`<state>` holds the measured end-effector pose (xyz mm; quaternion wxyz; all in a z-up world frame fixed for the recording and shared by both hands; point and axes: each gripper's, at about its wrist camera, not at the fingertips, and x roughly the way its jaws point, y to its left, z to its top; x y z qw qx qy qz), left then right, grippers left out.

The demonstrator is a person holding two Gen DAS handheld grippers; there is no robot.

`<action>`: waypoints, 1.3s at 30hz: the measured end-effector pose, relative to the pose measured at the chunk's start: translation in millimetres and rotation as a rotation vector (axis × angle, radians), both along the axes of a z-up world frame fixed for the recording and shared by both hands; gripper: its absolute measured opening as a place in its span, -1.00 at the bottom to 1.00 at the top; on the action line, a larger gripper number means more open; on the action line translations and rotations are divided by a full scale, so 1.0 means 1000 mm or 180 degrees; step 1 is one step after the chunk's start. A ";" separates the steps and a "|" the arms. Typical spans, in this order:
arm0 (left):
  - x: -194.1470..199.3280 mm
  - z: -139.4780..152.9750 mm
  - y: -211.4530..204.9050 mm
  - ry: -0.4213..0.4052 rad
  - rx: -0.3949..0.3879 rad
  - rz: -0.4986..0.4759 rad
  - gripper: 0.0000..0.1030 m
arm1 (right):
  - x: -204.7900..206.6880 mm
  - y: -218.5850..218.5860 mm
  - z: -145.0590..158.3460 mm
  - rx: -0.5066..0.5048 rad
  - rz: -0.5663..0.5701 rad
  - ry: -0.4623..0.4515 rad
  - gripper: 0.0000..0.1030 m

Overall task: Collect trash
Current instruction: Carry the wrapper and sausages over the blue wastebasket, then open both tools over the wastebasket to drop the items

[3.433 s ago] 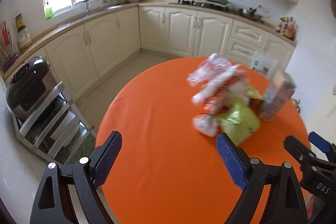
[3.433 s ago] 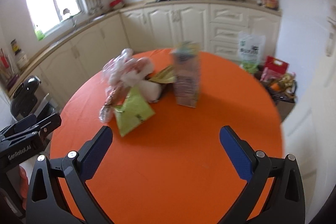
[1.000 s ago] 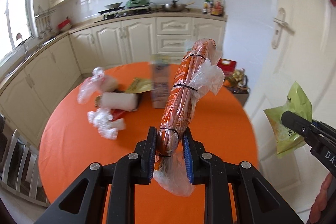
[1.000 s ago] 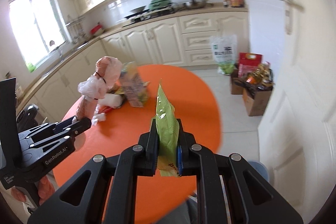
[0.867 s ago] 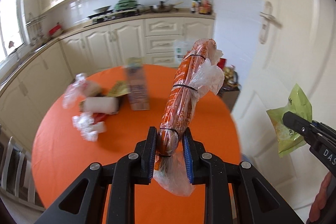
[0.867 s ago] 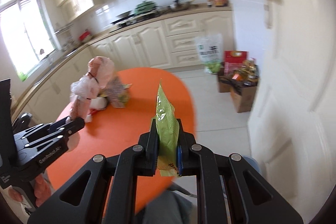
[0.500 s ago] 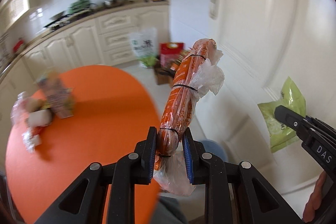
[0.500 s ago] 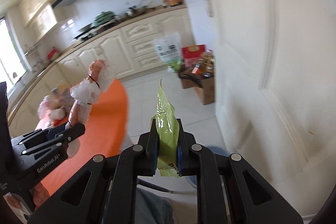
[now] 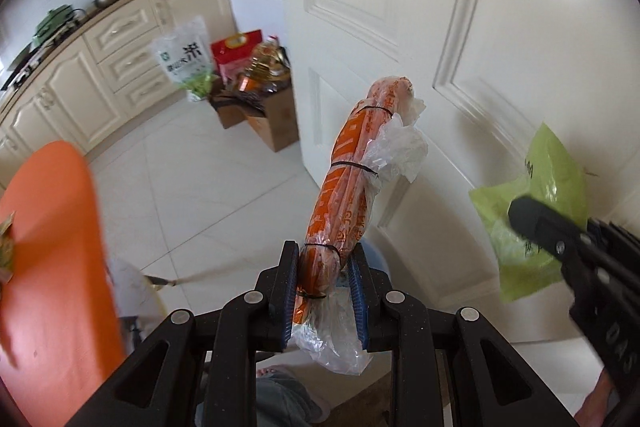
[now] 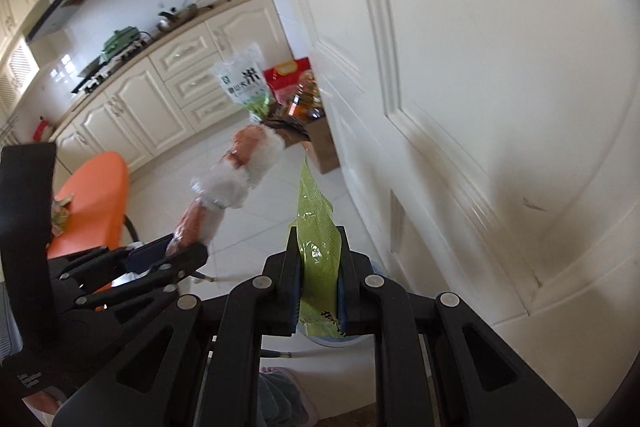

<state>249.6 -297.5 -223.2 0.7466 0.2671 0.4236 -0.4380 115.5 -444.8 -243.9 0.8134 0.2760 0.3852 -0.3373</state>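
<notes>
White paint filled most of both views: the panelled door point(image 10: 500, 87) stood just ahead of me, with the tiled floor point(image 9: 208, 187) below it. The orange surface point(image 9: 48, 267) sat off at the left edge of the left view, and a scrap of wrapper point(image 9: 5, 247) on it told me the clearing was not finished. A pale blue bin point(image 10: 376, 269) peeked out just behind my right fingers, mostly hidden. My left gripper point(image 9: 323, 291) had its fingers around the foot of the orange roll point(image 9: 352, 187) in its clear plastic; they had just been easing apart, the roll between them and upright. My right gripper point(image 10: 319, 283) was clamped flat on the green bag point(image 10: 316, 227). By my reading two pieces were lifted and carried to the bin, neither dropped in yet, more waiting on the surface
</notes>
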 end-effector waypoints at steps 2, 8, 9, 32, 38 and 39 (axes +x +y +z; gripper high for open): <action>0.006 -0.007 -0.016 -0.0001 0.0094 -0.0055 -0.50 | -0.001 -0.006 -0.008 0.0042 -0.0015 0.0032 -0.74; 0.022 -0.020 -0.046 -0.0058 0.0158 0.0044 -0.45 | 0.000 -0.018 -0.027 0.0100 -0.0039 0.0128 -0.74; 0.025 -0.022 -0.050 -0.0044 0.0165 0.0076 -0.44 | 0.001 -0.018 -0.029 0.0112 -0.0028 0.0136 -0.74; 0.037 -0.019 0.000 -0.0090 0.0183 0.0610 -0.41 | 0.047 0.002 -0.038 0.0178 0.0240 0.0197 0.22; 0.031 -0.004 0.011 -0.0075 0.0084 0.0619 -0.41 | 0.045 0.013 -0.019 0.0045 0.0258 0.0190 0.30; 0.029 0.000 0.014 -0.0083 0.0052 0.0619 -0.41 | 0.045 0.015 -0.015 0.0026 0.0266 0.0182 0.31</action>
